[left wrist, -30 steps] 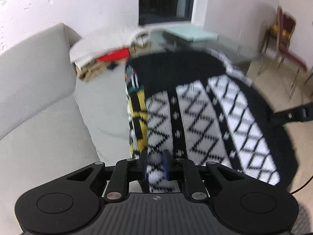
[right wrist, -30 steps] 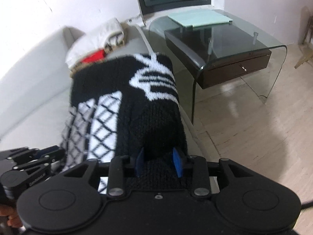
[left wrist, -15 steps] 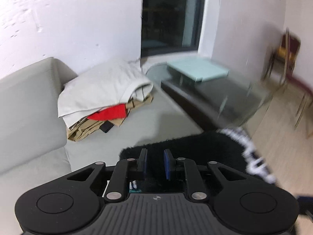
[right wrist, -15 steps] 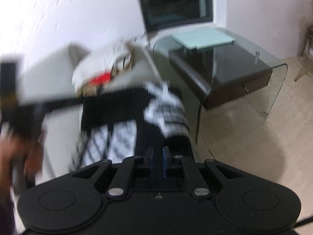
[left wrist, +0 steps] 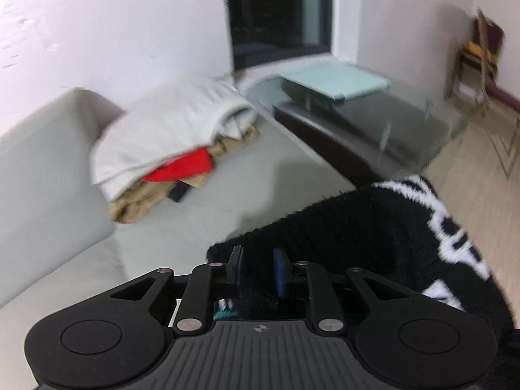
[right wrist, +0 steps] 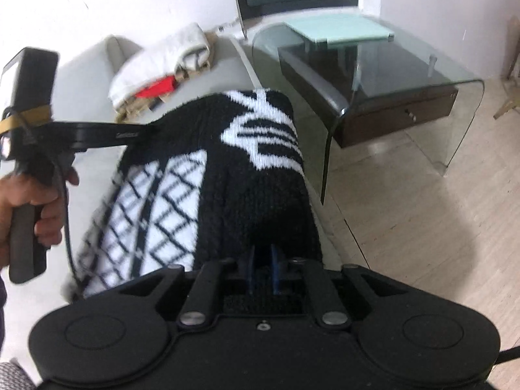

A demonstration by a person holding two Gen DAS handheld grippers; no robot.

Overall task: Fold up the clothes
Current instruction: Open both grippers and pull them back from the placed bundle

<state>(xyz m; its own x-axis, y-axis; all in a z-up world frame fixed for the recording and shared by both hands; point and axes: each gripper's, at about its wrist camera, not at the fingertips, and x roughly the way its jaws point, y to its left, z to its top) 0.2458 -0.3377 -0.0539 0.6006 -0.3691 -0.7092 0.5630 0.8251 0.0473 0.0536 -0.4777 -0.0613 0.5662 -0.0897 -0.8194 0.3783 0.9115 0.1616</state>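
Observation:
A black and white patterned knit sweater [right wrist: 247, 175] lies folded over on the grey sofa [left wrist: 65, 175]. My right gripper [right wrist: 262, 271] is shut on its near black edge. My left gripper [left wrist: 258, 271] holds the far black edge of the sweater [left wrist: 357, 227] between its blue pads, and it also shows in the right wrist view [right wrist: 97, 135] at the sweater's far left side, held by a hand [right wrist: 29, 201].
A pile of folded clothes [left wrist: 169, 139], white on top with red and tan beneath, lies at the far end of the sofa. A glass side table [right wrist: 373, 74] with a dark drawer stands to the right. A chair [left wrist: 484, 52] stands on the wooden floor.
My left gripper has swung the sweater's edge over and forward, so the patterned panel no longer fills its view. My right gripper's jaws have closed tighter on the near edge.

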